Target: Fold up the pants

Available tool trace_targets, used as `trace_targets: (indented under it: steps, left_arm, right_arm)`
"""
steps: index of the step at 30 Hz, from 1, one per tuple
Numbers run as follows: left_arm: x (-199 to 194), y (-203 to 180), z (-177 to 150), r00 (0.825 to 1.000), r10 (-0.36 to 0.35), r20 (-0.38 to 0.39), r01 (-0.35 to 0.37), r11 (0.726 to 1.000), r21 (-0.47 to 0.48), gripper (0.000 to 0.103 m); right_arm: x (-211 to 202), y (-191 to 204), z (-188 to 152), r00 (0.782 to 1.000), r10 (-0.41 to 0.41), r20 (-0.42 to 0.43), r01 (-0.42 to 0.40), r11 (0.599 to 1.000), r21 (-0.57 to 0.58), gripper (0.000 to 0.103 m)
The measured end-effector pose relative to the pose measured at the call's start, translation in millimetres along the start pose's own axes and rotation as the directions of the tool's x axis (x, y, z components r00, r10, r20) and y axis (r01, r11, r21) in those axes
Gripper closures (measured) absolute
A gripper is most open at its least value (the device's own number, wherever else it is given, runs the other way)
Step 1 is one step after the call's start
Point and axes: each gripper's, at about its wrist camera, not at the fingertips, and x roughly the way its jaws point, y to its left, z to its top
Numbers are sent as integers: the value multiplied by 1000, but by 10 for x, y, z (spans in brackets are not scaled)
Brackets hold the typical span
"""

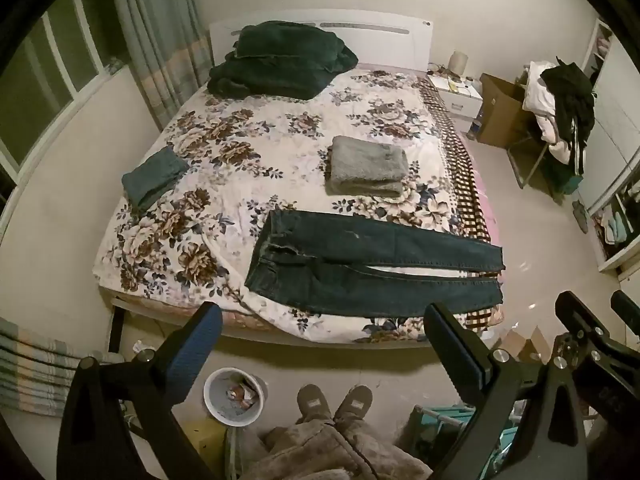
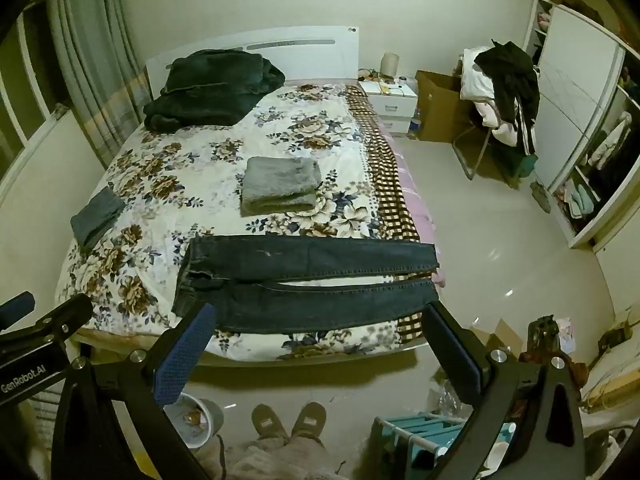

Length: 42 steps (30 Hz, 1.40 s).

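Note:
Dark blue jeans (image 1: 372, 268) lie flat across the near end of the bed, waist to the left, both legs stretched right, hems at the bed's right edge. They also show in the right wrist view (image 2: 308, 284). My left gripper (image 1: 320, 320) is open and empty, held above the floor in front of the bed's near edge. My right gripper (image 2: 320, 320) is open and empty too, just short of the bed edge; its body shows in the left wrist view (image 1: 592, 340).
The bed (image 1: 224, 168) has a floral cover. On it lie a folded grey towel (image 1: 366, 166), a small folded dark cloth (image 1: 154, 176) and a dark green pile (image 1: 280, 60). A white bin (image 1: 234, 396) and my slippers (image 1: 334, 400) are on the floor. A chair with clothes (image 1: 560, 108) stands right.

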Motion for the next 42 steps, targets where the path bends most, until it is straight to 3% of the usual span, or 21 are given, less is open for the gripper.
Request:
trace_targets:
  steps: [8,12,30,42]
  left_arm:
    - [-8,14,-9,1000,-6,12,6,1000,-14,0]
    - [-157,31,213,1000,-3,13,3,1000,-11,0]
    - [-186,61,194,1000,0,27,0,1000,-12,0]
    - [-373,-62,393,999,3,33,-2,1000,-10,0]
  right_arm:
    - [-76,67,29,1000,-6,3,6,1000,-3,0]
    - [-80,59,-2,1000,-5,10,5,1000,-3,0]
    - [-224,219,58,1000,7,9,-7,1000,-1,0]
    - [-282,161,129,1000,10,9,-10,1000,-3,0]
